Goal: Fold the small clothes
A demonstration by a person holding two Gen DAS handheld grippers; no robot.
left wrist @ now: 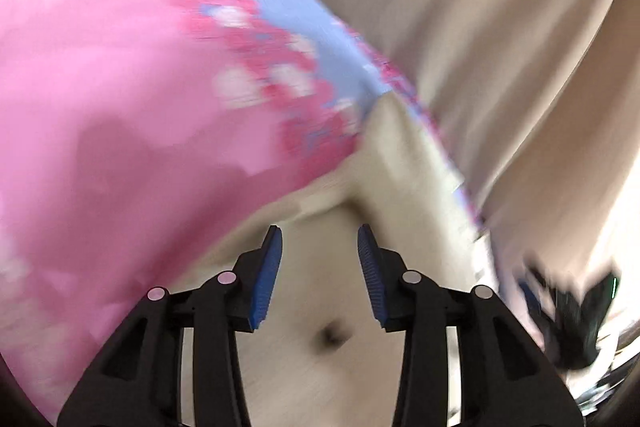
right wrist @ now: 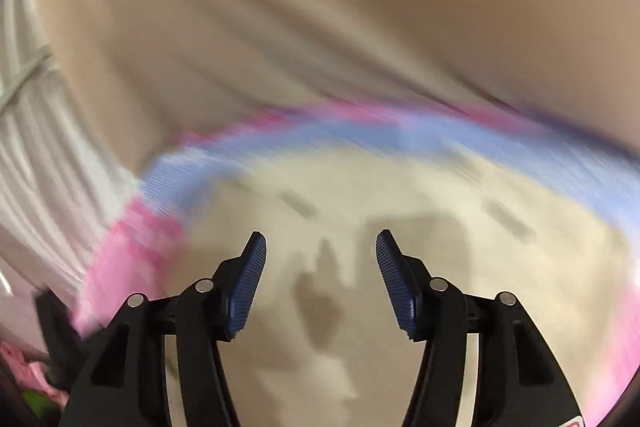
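Both grippers, left (left wrist: 320, 239) and right (right wrist: 321, 245), hanging open and empty, pink floral garment (left wrist: 120, 75) sprawling at 10 o'clock, blurry, no readable writing.

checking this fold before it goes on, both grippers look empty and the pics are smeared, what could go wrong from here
1. Both views are motion-blurred, so the pink floral garment and its blue edge band are hard to locate; a grab could miss the hem.
2. The left gripper and right gripper are open over the beige cloth surface, so closing now might pinch that wrinkled cloth instead.
3. The other gripper shows close at the left view's lower right; they might collide.
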